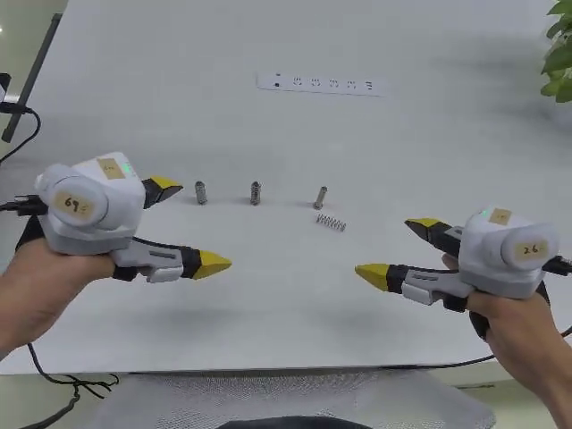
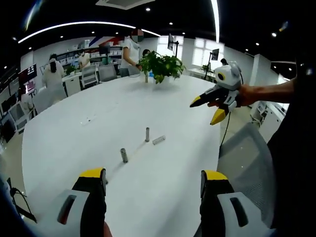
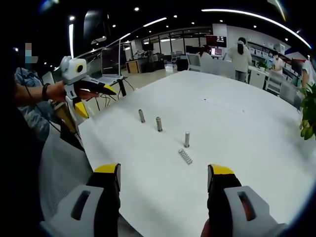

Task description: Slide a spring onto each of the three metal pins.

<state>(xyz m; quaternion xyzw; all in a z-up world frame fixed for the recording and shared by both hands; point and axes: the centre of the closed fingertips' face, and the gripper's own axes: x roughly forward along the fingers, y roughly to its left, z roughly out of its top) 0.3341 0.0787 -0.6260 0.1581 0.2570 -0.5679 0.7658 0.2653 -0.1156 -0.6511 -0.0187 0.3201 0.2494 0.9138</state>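
Three short metal pins stand in a row on the white table (image 1: 268, 304). The left pin (image 1: 200, 192) and the middle pin (image 1: 256, 192) each look coiled, as if a spring sits on them. The right pin (image 1: 321, 197) (image 3: 187, 138) is bare. A loose spring (image 1: 330, 222) (image 3: 185, 156) (image 2: 159, 140) lies flat just in front of it. My left gripper (image 1: 189, 225) (image 2: 152, 175) hovers open to the left of the pins. Nearer the table's front edge, my right gripper (image 1: 395, 248) (image 3: 164, 170) is open to the right of the spring. Both hold nothing.
A white power strip (image 1: 322, 84) lies at the far middle of the table. A potted plant (image 1: 559, 54) stands at the far right, and a black cable (image 1: 22, 98) runs along the left edge. A grey chair (image 1: 295, 402) sits below the front edge.
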